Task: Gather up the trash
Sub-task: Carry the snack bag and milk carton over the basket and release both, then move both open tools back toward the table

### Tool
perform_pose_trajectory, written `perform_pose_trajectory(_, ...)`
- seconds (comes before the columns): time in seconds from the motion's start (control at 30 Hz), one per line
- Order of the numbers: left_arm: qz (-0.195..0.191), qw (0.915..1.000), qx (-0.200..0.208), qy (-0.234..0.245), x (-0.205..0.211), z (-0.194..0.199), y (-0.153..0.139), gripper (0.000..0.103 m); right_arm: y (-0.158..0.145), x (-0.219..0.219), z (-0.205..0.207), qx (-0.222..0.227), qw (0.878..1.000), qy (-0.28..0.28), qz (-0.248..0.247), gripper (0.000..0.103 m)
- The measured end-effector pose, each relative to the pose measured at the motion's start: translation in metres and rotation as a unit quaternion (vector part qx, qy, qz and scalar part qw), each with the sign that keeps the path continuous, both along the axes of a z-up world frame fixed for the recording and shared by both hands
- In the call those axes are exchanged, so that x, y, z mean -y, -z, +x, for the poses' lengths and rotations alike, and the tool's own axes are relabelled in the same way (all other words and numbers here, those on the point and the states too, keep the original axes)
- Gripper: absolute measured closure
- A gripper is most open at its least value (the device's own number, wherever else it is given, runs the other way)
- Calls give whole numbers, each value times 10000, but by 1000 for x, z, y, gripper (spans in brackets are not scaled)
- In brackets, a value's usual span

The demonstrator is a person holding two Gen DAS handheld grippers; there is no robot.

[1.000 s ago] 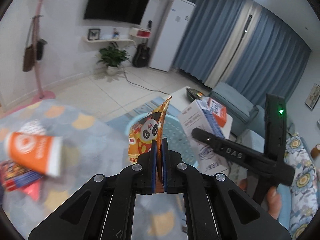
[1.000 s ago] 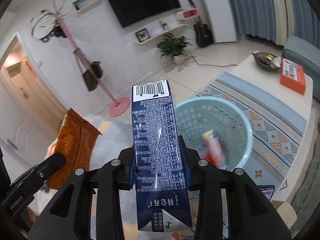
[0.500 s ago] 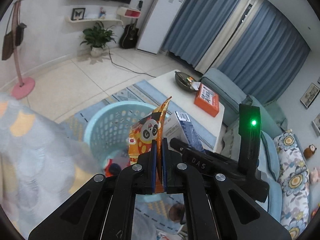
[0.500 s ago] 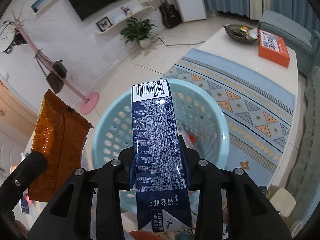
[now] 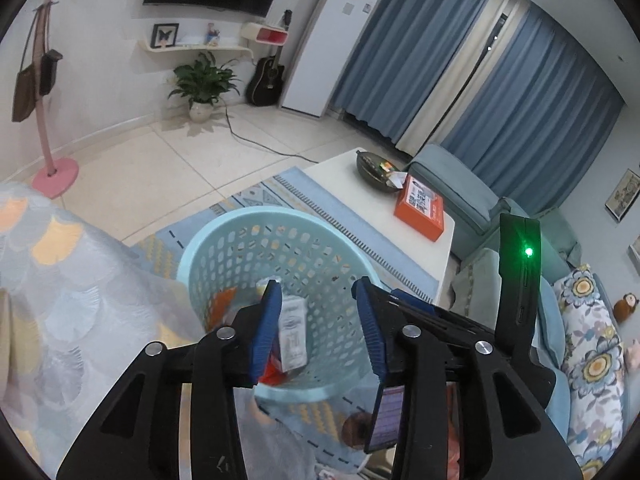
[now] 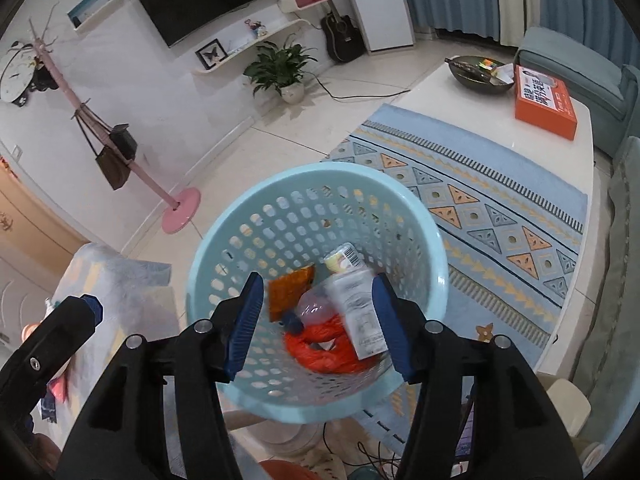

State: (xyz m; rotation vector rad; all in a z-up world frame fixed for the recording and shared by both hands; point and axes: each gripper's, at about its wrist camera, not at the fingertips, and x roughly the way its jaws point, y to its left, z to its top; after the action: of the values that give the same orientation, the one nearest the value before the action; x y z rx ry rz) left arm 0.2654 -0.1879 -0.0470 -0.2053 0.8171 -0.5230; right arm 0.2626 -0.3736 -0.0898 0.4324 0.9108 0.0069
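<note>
A light blue perforated basket (image 5: 240,216) (image 6: 320,168) stands on the floor right under both grippers. My left gripper (image 5: 316,284) hangs over its near rim; its jaws are opening and nothing is between them. My right gripper (image 6: 318,276) is above the basket's inside, jaws also opening and empty. Inside the basket lie the milk carton (image 6: 360,312) (image 5: 294,332), the orange snack packet (image 6: 288,292), a crumpled orange-red bag (image 6: 324,352) and a small yellow-white container (image 6: 344,258).
A table with a grey-and-yellow patterned cloth (image 5: 60,280) is close on the left. A white coffee table (image 6: 460,108) carries an orange box (image 6: 544,100) and a dark bowl (image 6: 476,74). A patterned rug (image 6: 500,216) and a sofa (image 5: 592,340) lie to the right. A pink coat stand (image 6: 180,204) is behind.
Both grippers moved down over the basket and opened. The snack packet left the left gripper and the carton left the right one; both now lie in the basket.
</note>
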Motion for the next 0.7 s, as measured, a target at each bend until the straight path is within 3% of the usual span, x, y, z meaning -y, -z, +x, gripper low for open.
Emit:
perform_pose_trajectory(0.37,-145,9987,407,-269,-45,-49,-30,56,-41,-40,-32,384,9983,-429,-25,50)
perform_pose_trajectory(0.53,-166,9957,681,-603,-90,-80,-47,47,-64,-67,-41,571,9955,-753,120,50)
perform_pose_trajectory(0.7,-205,9896,861,-1132,-152,-109,-59,45,-86,-107,-51,784,9899,-1175,70,48)
